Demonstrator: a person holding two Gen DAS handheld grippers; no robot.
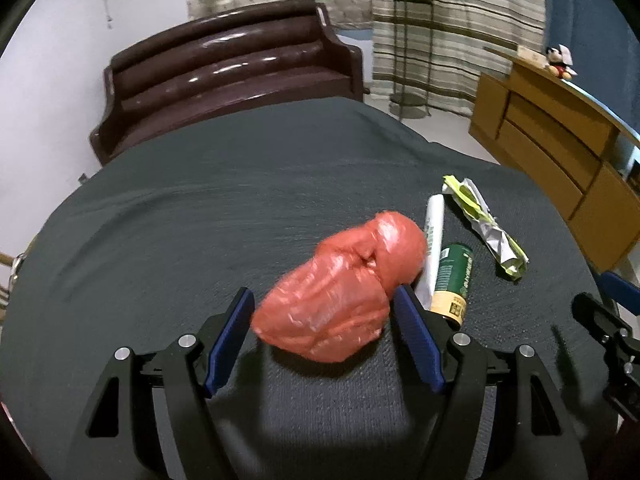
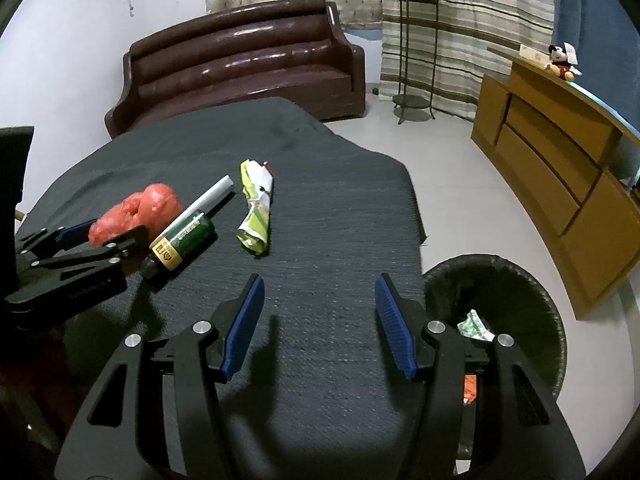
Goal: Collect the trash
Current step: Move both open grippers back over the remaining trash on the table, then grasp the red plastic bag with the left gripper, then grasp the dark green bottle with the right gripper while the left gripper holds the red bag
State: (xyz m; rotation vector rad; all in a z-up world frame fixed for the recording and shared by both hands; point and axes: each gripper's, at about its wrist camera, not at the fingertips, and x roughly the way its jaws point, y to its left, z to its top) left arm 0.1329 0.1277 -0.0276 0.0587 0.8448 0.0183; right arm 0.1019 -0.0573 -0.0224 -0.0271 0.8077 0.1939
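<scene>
Left hand-held gripper (image 1: 326, 316) is released, jaws spread either side of the red plastic bag (image 1: 344, 288), which lies dead ahead on the tabletop (image 1: 200, 200). Bag's long axis runs near-left to far-right, roughly along the fingers; can't tell if the pads touch it. Left is clearly the nearer one. Right hand-held gripper (image 2: 320, 320) is released too, holding nothing, over bare cloth. Green bottle (image 1: 454, 284), white tube (image 1: 432, 240) and crumpled wrapper (image 1: 486, 228) sit just right of the bag. Bin (image 2: 520, 280) stands off the tabletop's right edge.
</scene>
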